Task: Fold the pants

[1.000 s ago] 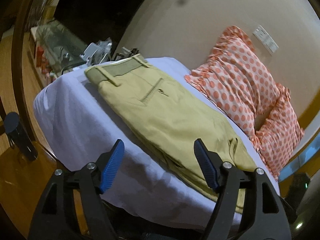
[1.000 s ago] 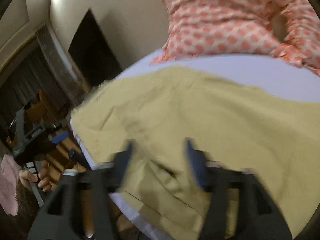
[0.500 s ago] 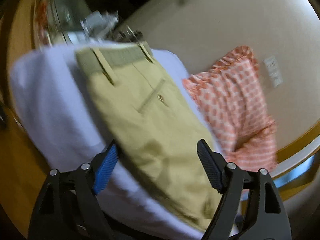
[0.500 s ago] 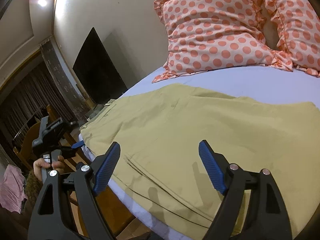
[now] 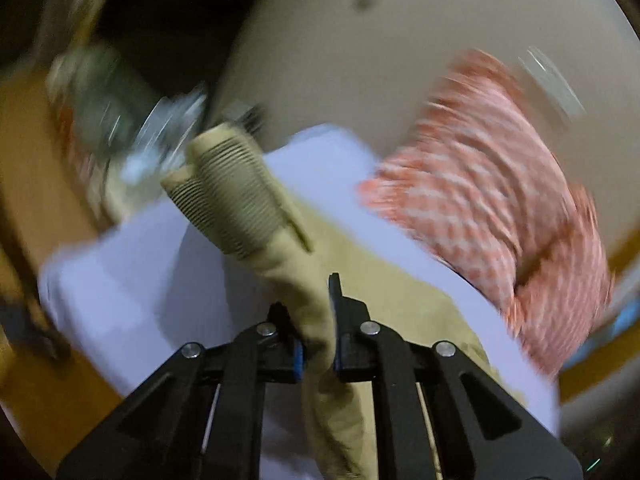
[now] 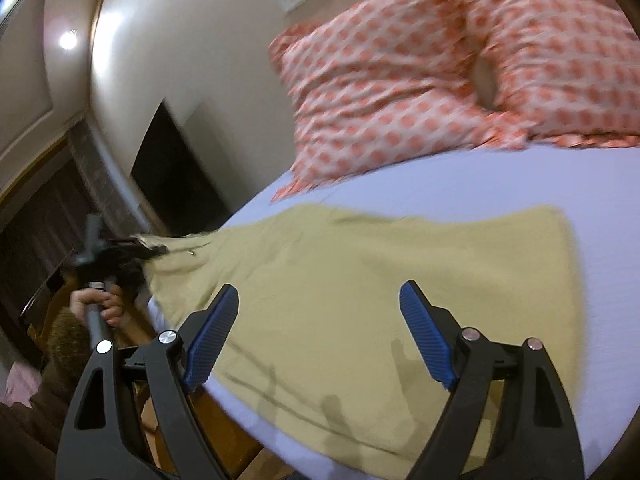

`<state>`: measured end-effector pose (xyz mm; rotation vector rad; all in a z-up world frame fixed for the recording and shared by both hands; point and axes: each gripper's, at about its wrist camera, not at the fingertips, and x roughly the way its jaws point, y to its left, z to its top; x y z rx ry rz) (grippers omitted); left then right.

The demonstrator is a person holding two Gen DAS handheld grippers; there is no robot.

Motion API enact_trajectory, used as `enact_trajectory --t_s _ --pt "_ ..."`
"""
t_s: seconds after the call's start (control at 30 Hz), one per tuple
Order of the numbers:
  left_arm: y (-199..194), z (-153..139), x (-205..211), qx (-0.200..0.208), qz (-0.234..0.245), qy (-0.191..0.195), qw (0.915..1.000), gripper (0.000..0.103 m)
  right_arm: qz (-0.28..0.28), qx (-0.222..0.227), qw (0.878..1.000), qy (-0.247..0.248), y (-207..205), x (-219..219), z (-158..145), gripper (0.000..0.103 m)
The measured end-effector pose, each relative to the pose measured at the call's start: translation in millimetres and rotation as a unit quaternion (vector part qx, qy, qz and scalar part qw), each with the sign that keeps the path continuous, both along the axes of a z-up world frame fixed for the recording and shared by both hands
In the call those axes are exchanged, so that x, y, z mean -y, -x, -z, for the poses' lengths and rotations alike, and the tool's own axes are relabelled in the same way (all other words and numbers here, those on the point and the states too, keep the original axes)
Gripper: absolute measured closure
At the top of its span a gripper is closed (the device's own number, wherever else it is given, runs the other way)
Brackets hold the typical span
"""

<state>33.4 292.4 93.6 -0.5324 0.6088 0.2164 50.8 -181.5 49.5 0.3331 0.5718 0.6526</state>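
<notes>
Khaki pants [image 6: 360, 280] along bed [image 6: 520, 176] edge; left gripper [image 5: 318, 344] pinching waistband fold, right gripper [image 6: 320, 336] spread wide above.

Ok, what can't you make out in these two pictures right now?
- Left wrist view: the clutter beyond the bed is smeared by motion blur; nothing there can be identified.
- Left wrist view: the part of the pants pinched in the left gripper is hidden by its fingers.
- Right wrist view: the near edge of the pants is covered by the open right gripper.
</notes>
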Motion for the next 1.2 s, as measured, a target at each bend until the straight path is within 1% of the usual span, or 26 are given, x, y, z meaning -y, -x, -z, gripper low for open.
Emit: enact_trajectory --t_s 0.03,0.1,0.17,0.2,0.27,0.3,0.37,0.4,0.43,0.47,0.53,0.6,0.67,0.7,0.73,0.77,0.8,0.83,0.9,0.93,0.97,1.0,1.03,1.1,1.17,1.2 --pt "-6.8 -15.4 24.0 0.005 0.023 -0.035 0.9991 0.094 0.018 0.005 1.000 -0.004 1.1 12.7 -3.7 0.019" --pt "-20.4 -44.2 92.2 0.023 0.091 -0.114 0.9890 0.094 0.049 0.013 0.999 -0.010 3.1 35.7 -10.2 0.018" --pt "-25.3 -59.0 174.7 0.047 0.181 -0.178 0.9660 0.093 0.096 0.019 0.995 -0.020 6.8 65.7 -16.7 0.018" --pt "-23.7 -58.8 212.4 0.055 0.227 -0.199 0.9518 0.093 0.116 0.021 0.993 -0.025 8.8 79.8 -19.0 0.018" --pt "-12.0 -41.2 291.5 0.062 0.327 -0.235 0.9131 0.092 0.167 0.017 0.985 -0.042 14.0 112.8 -20.3 0.018" --pt "-3.1 -21.5 332.3 0.056 0.382 -0.254 0.8868 0.092 0.181 0.013 0.982 -0.049 15.3 124.1 -19.4 0.017" --pt "7.0 12.9 374.7 0.033 0.438 -0.278 0.8541 0.092 0.201 -0.017 0.977 -0.073 12.6 148.4 -11.3 0.017" --pt "10.8 38.8 396.5 0.009 0.455 -0.306 0.8360 0.092 0.197 -0.030 0.977 -0.079 9.7 151.9 -8.7 0.017" --pt "14.2 54.3 404.6 -0.002 0.470 -0.313 0.8254 0.089 0.184 -0.052 0.978 -0.086 3.2 153.4 -3.5 0.017" --pt "17.8 64.8 410.5 -0.003 0.475 -0.321 0.8193 0.087 0.173 -0.070 0.978 -0.090 -1.7 152.9 1.8 0.017" --pt "34.3 73.0 417.0 0.015 0.460 -0.364 0.8097 0.083 0.155 -0.101 0.979 -0.081 -12.9 147.0 13.2 0.017" --pt "47.7 66.5 408.4 0.024 0.460 -0.364 0.8095 0.080 0.143 -0.131 0.979 -0.061 -23.3 138.0 24.3 0.019" --pt "65.8 55.4 394.8 0.034 0.469 -0.350 0.8100 0.072 0.131 -0.162 0.977 -0.047 -34.1 128.8 37.3 0.027" --pt "72.1 49.2 390.0 0.038 0.473 -0.337 0.8129 0.062 0.124 -0.174 0.976 -0.045 -39.1 124.6 42.6 0.033" --pt "80.9 37.4 369.7 0.048 0.480 -0.300 0.8231 0.053 0.113 -0.184 0.975 -0.044 -42.9 120.8 48.9 0.036" --pt "80.2 29.3 360.4 0.053 0.479 -0.276 0.8313 0.050 0.109 -0.176 0.977 -0.042 -43.9 116.7 50.7 0.038" --pt "72.8 18.9 345.1 0.058 0.470 -0.249 0.8447 0.045 0.105 -0.174 0.978 -0.037 -42.9 112.9 52.9 0.040" --pt "62.7 9.5 321.4 0.059 0.444 -0.222 0.8663 0.040 0.099 -0.169 0.980 -0.033 -43.1 108.3 53.9 0.040" --pt "31.8 7.1 279.2 0.042 0.376 -0.197 0.9044 0.035 0.094 -0.159 0.983 -0.022 -43.0 101.3 54.1 0.040" --pt "6.7 14.1 253.5 0.009 0.332 -0.187 0.9248 0.036 0.090 -0.152 0.984 -0.020 -44.0 99.4 54.1 0.044" --pt "-18.4 25.6 228.7 -0.029 0.297 -0.168 0.9397 0.036 0.086 -0.152 0.984 -0.023 -44.7 99.0 54.9 0.046" --pt "-28.7 32.4 217.8 -0.047 0.284 -0.156 0.9449 0.036 0.082 -0.151 0.985 -0.024 -45.8 98.7 55.7 0.048" --pt "-44.6 44.3 203.6 -0.076 0.281 -0.127 0.9483 0.036 0.076 -0.145 0.986 -0.022 -45.4 98.5 56.1 0.048" --pt "-64.6 58.2 194.5 -0.101 0.298 -0.089 0.9449 0.036 0.069 -0.140 0.988 -0.018 -45.4 97.8 56.6 0.052" --pt "-82.7 69.9 195.1 -0.122 0.318 -0.066 0.9378 0.035 0.054 -0.146 0.988 -0.023 -47.8 97.3 58.3 0.065" --pt "-89.9 75.6 196.8 -0.128 0.332 -0.042 0.9337 0.036 0.041 -0.153 0.987 -0.030 -50.5 96.4 60.6 0.075"
